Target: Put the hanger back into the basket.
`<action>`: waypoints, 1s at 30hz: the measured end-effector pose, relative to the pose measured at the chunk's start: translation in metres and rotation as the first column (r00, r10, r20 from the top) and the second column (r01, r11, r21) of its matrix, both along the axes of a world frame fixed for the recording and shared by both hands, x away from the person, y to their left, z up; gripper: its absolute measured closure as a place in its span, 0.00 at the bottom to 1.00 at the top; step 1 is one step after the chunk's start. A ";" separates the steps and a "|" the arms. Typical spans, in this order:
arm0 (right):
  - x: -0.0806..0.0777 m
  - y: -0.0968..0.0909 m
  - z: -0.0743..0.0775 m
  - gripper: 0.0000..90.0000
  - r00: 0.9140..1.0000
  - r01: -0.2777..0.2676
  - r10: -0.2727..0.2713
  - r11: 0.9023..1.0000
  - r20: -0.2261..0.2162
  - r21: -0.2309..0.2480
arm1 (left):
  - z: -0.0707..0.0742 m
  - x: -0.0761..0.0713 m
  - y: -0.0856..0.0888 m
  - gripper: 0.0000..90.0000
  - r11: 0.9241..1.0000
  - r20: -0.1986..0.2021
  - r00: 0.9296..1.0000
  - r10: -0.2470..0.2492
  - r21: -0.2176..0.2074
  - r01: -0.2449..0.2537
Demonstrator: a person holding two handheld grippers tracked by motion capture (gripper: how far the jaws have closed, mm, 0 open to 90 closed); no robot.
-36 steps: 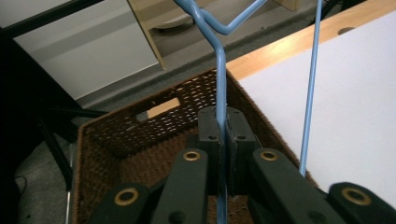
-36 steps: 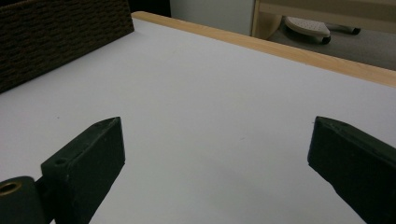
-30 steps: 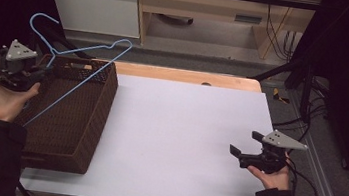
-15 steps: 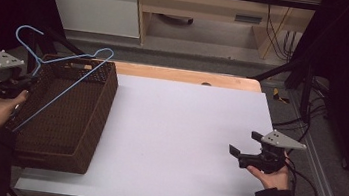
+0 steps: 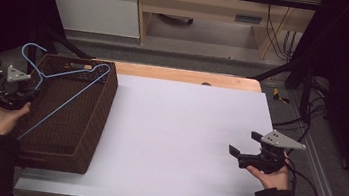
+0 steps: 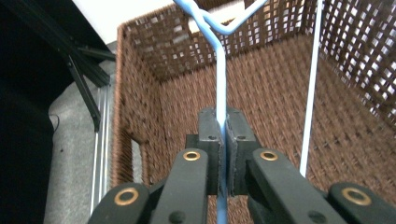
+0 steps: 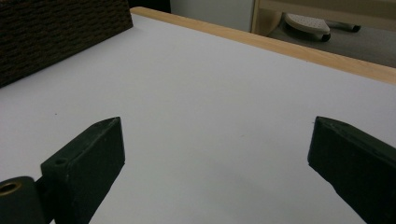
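Observation:
A light blue wire hanger (image 5: 70,92) hangs tilted over the brown wicker basket (image 5: 88,133) at the table's left. My left gripper (image 5: 23,93) is shut on the hanger's wire at the basket's left rim. In the left gripper view the blue wire (image 6: 221,88) is pinched between the black pads (image 6: 209,135), with the basket's woven floor (image 6: 271,107) below it. My right gripper (image 5: 241,145) rests open at the table's right side, above the white tabletop (image 7: 210,107), with nothing between its jaws.
The basket's corner (image 7: 60,32) appears at the far left of the right gripper view. A wooden strip (image 5: 190,77) edges the table's far side. Cables (image 5: 303,179) trail past the right edge. Black frame bars (image 6: 86,79) stand left of the basket.
My left gripper has carried the hanger leftward and lower, so that it now hangs over the basket's left part. The right gripper has stayed still.

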State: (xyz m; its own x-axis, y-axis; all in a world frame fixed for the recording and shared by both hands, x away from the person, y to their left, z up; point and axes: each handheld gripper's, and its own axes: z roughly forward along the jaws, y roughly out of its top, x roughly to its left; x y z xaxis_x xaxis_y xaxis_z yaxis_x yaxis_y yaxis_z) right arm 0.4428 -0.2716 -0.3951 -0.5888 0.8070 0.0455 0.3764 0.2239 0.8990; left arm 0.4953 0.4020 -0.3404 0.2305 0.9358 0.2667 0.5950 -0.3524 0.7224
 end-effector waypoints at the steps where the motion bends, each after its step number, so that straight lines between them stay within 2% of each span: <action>1: 0.000 0.000 0.000 0.05 1.000 0.000 0.000 1.000 0.000 0.000 | -0.003 0.000 0.000 0.97 1.000 -0.006 1.000 0.002 0.003 -0.002; 6: 0.000 0.001 0.000 0.05 1.000 0.000 0.000 1.000 0.000 -0.002 | -0.019 0.003 -0.005 0.97 1.000 -0.058 0.998 0.007 0.021 -0.006; 9: 0.000 0.000 0.000 0.05 1.000 0.000 0.000 1.000 -0.001 0.000 | -0.024 0.004 -0.007 0.96 1.000 -0.070 0.997 0.016 0.020 -0.015; 12: 0.000 0.000 0.000 0.05 1.000 0.001 -0.001 1.000 0.000 -0.001 | -0.031 0.007 -0.010 0.96 1.000 -0.102 0.995 0.005 0.017 -0.004; 14: 0.000 0.001 0.000 0.05 1.000 -0.001 0.001 1.000 0.000 -0.001 | -0.038 0.009 -0.011 0.95 1.000 -0.125 0.992 0.004 -0.014 -0.006; 17: -0.001 0.001 0.000 0.05 1.000 -0.002 0.002 1.000 -0.001 0.000 | -0.038 0.009 -0.010 0.89 1.000 -0.134 0.991 0.016 -0.019 -0.018; 19: -0.001 0.000 0.000 0.05 1.000 -0.003 0.003 1.000 0.000 -0.002 | -0.034 0.007 -0.008 0.88 0.999 -0.122 0.992 0.022 -0.042 -0.028; 20: -0.001 0.000 0.000 0.05 1.000 0.001 -0.001 1.000 0.001 0.000 | -0.028 0.002 -0.006 0.83 0.997 -0.099 0.995 0.021 -0.071 -0.028; 21: -0.001 0.000 0.000 0.05 1.000 0.001 -0.001 1.000 0.001 0.001 | -0.028 0.002 -0.006 0.80 0.997 -0.099 0.995 0.021 -0.071 -0.028; 22: -0.001 0.000 0.000 0.05 1.000 0.001 -0.001 1.000 0.001 0.001 | -0.021 -0.004 -0.006 0.77 0.996 -0.068 0.997 0.022 -0.085 -0.028; 23: -0.001 0.000 0.000 0.05 1.000 0.001 -0.001 1.000 0.002 0.000 | -0.021 -0.004 -0.006 0.76 0.996 -0.068 0.997 0.022 -0.085 -0.028; 24: -0.001 0.000 0.000 0.05 1.000 0.001 -0.001 1.000 0.002 0.001 | -0.018 -0.008 -0.006 0.74 0.995 -0.050 0.999 0.014 -0.101 -0.019; 25: -0.001 0.000 0.000 0.05 1.000 0.001 -0.001 1.000 0.001 0.003 | -0.012 -0.016 -0.010 0.71 0.991 -0.005 1.000 0.010 -0.134 -0.011; 26: -0.001 0.000 0.000 0.05 1.000 0.001 -0.001 1.000 0.001 0.003 | -0.012 -0.016 -0.010 0.68 0.991 -0.005 1.000 0.010 -0.134 -0.011; 27: -0.001 0.000 0.000 0.05 1.000 0.002 -0.002 1.000 0.002 0.002 | -0.010 -0.020 -0.012 0.65 0.987 0.020 1.000 -0.002 -0.160 0.005; 28: -0.001 0.001 0.000 0.05 1.000 0.000 0.000 1.000 0.001 0.001 | -0.007 -0.024 -0.015 0.65 0.984 0.033 0.999 -0.018 -0.177 0.024; 30: -0.001 0.002 0.000 0.05 1.000 0.000 0.000 1.000 -0.003 0.002 | -0.004 -0.031 -0.024 0.58 0.979 0.086 0.996 -0.036 -0.197 0.052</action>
